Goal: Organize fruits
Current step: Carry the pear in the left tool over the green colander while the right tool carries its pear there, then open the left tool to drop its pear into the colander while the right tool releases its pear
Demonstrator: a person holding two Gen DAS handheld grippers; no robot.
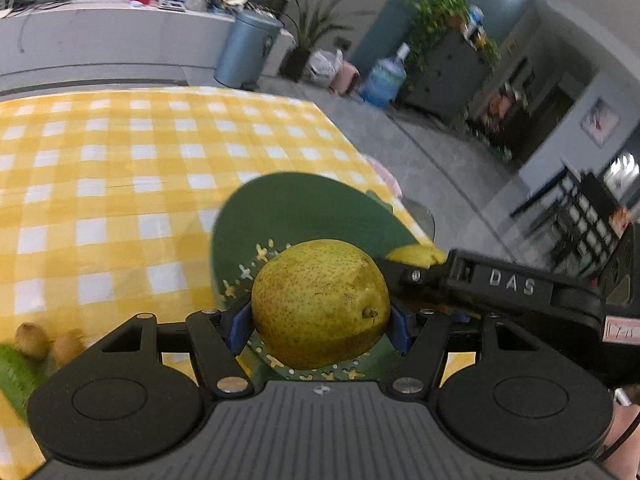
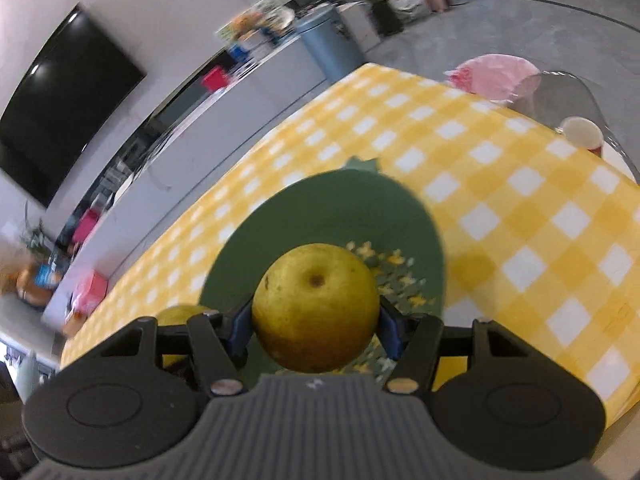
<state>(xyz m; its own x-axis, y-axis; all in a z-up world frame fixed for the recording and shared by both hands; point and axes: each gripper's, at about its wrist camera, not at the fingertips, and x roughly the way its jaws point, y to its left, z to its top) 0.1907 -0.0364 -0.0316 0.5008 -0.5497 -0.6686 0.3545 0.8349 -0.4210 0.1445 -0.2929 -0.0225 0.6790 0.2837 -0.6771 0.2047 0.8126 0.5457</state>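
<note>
Currently: 2 pears, 1 clamped per tool — left gripper [image 1: 320, 320] grips speckled pear [image 1: 320, 304], right gripper [image 2: 316, 326] grips rounder pear [image 2: 316, 306]; both directly above green plate [image 1: 296, 208], drop lies straight below

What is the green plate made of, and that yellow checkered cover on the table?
Green plate: looks like matte plastic or glazed ceramic, a smooth rim with printed yellow flowers; can't tell which. Yellow checkered cover: probably woven cloth, soft-looking with a faint crease.
</note>
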